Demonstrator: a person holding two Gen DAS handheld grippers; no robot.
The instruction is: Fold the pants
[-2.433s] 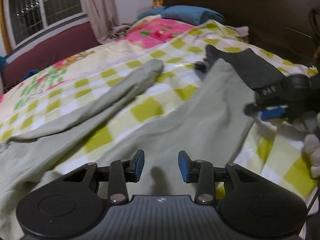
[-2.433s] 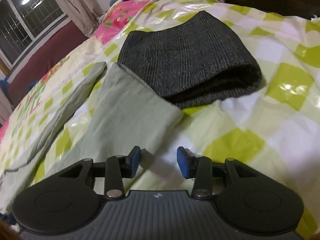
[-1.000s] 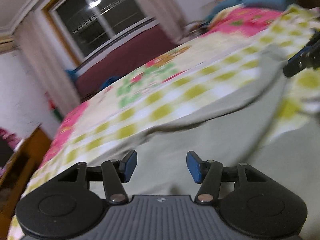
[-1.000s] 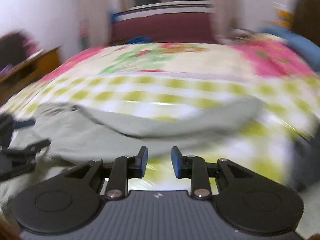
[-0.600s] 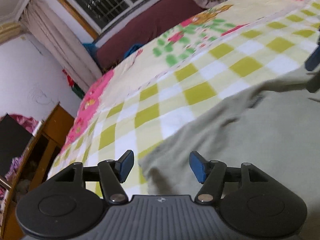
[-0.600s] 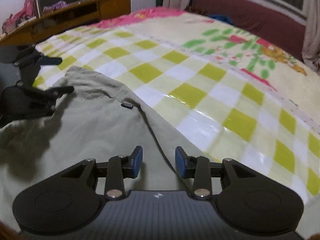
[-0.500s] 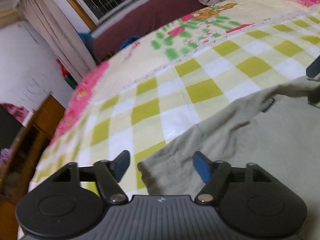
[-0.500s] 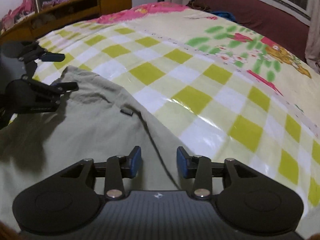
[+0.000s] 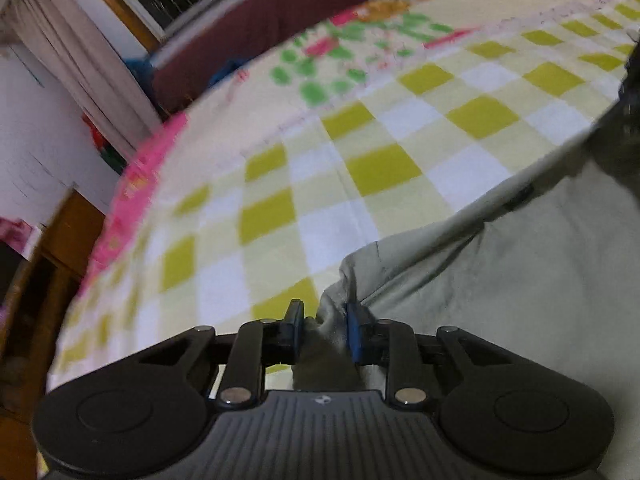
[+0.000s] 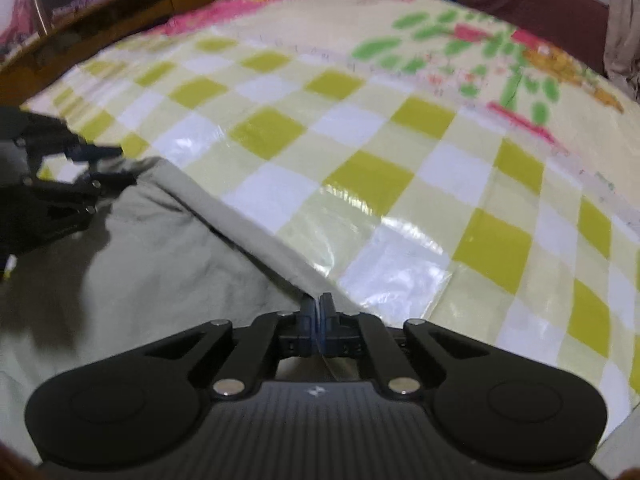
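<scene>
Pale green pants (image 9: 500, 280) lie on a bed with a yellow-and-white checked cover (image 9: 360, 168). My left gripper (image 9: 323, 330) is shut on a bunched corner of the pants' waistband. My right gripper (image 10: 319, 312) is shut on the waistband edge of the pants (image 10: 168, 248) further along. The left gripper also shows at the left of the right wrist view (image 10: 96, 168), at the waistband's other corner.
A wooden cabinet (image 9: 48, 248) stands beside the bed at the left. A dark red couch (image 9: 260, 32) sits under a window with curtains. The bed cover (image 10: 360, 140) stretches ahead of both grippers, with a floral sheet (image 10: 480, 52) beyond.
Both grippers swung from the pant legs to the waistband end. They were open half a second ago and have closed on the waistband, one at each side.
</scene>
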